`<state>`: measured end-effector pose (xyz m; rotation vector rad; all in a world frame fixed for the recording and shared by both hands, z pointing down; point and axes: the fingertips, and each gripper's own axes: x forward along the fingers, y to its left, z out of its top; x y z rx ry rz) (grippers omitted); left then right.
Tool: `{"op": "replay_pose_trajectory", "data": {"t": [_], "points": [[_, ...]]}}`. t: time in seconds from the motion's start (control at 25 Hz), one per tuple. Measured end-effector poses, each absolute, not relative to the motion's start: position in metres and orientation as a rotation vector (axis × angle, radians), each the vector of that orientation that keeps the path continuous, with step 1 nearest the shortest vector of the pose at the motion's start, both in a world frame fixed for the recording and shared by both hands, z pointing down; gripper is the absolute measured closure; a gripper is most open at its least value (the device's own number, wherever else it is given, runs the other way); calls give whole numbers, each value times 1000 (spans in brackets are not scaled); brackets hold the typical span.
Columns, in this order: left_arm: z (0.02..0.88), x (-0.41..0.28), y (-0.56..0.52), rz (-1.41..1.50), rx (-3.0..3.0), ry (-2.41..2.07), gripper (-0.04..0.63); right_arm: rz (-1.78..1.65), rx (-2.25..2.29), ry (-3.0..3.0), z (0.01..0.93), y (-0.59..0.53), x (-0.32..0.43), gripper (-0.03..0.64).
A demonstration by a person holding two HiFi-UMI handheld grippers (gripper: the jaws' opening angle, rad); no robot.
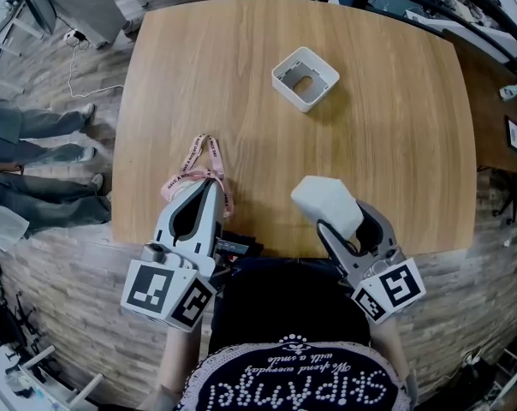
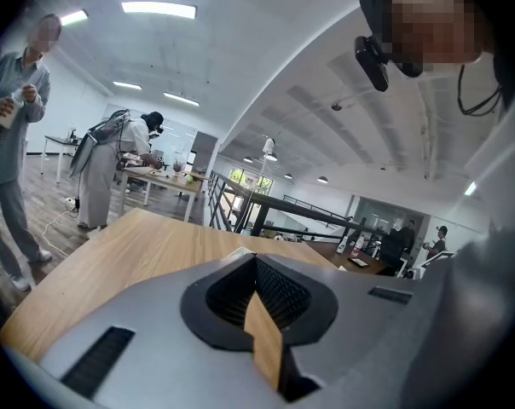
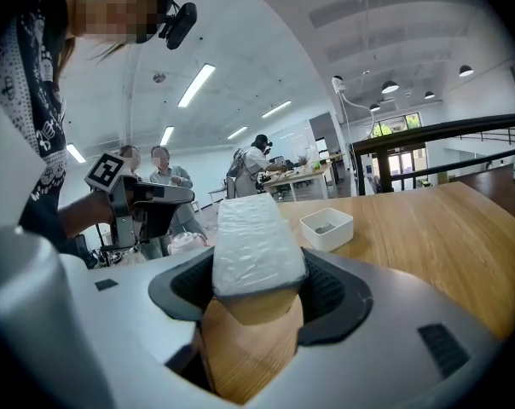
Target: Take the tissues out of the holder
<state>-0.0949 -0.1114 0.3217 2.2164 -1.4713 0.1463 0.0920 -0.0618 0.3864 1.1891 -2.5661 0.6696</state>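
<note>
One tissue pack (image 3: 256, 245) sits clamped in the right hand-held gripper (image 3: 257, 281); the left hand-held gripper (image 2: 256, 267) is closed, empty.

Head cam sits high above the near edge of the table (image 1: 395, 144), looking steeply down, so the holder (image 1: 305, 78) lands toward the far side. The left gripper (image 1: 210, 181) cam rides low over the wood, staring along its jaws across the tabletop. The right gripper (image 1: 330, 216) cam is just as low, aimed at the holder, and catches the left gripper off to the holder's left. All three share the tabletop.
</note>
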Motion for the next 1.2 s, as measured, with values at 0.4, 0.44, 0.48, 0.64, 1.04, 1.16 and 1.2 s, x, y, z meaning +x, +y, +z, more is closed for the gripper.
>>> {"op": "replay_pose_trajectory", "data": {"t": [0.4, 0.44, 0.48, 0.64, 1.04, 1.16, 1.2], "points": [[320, -97, -110, 132, 2207, -1479, 591, 688, 1214, -2569, 387, -64, 96, 340], [320, -97, -110, 131, 2206, -1479, 591, 694, 1217, -2569, 387, -64, 97, 341], [320, -97, -110, 130, 2206, -1479, 591, 699, 1221, -2570, 386, -64, 98, 341], [319, -98, -109, 131, 2208, -1481, 591, 707, 1227, -2573, 386, -63, 98, 341], [319, -96, -109, 132, 2208, -1480, 591, 732, 1249, -2578, 386, -64, 103, 340], [320, -96, -110, 133, 2207, -1483, 591, 734, 1248, -2577, 387, -65, 104, 339], [320, -96, -110, 132, 2207, -1483, 591, 736, 1248, -2576, 387, -65, 104, 340]]}}
